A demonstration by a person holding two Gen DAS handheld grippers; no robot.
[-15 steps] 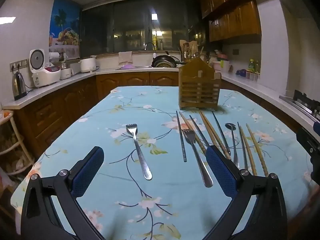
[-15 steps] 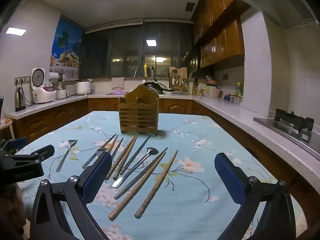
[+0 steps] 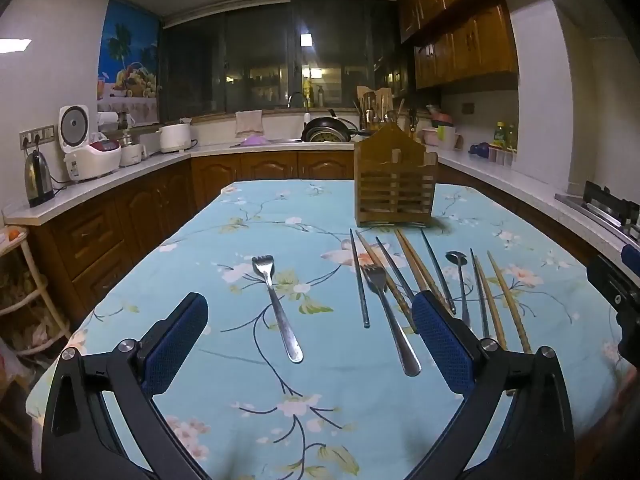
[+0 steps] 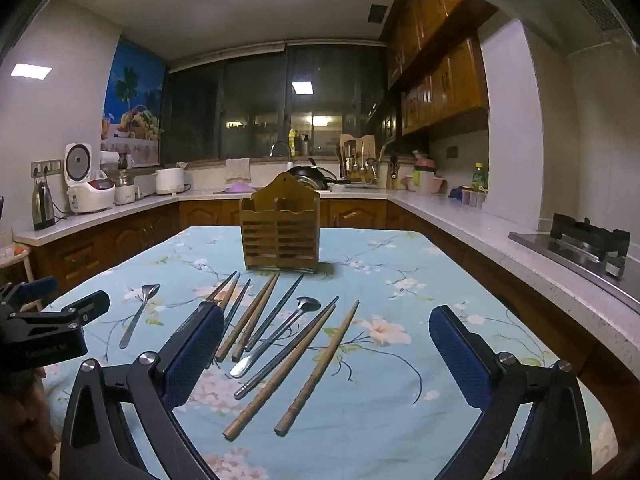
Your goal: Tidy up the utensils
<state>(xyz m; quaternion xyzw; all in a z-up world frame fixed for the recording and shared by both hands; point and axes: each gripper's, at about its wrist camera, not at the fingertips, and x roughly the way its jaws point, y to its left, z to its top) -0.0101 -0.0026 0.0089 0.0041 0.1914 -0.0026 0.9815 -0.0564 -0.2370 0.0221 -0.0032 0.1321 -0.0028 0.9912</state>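
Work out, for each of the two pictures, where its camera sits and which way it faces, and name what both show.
Left wrist view: behind the open left tool, angled slightly down along the table; a lone fork lies ahead; the right tool's tip shows at the right edge.
Right wrist view: behind the open right tool, over the chopsticks; the left tool intrudes from the left.
Both show: wooden holder, floral tablecloth, spoon.

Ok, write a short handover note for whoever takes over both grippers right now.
Left gripper: open, empty, above the blue floral tablecloth.
Right gripper: open, empty.
Slatted wooden utensil holder: upright at the table's far end, nothing visibly in it.
Lone steel fork lies apart, left of the row: second fork, steel spoon, wooden chopsticks, metal chopsticks.
Done: nothing.
Left: all utensils into the holder.
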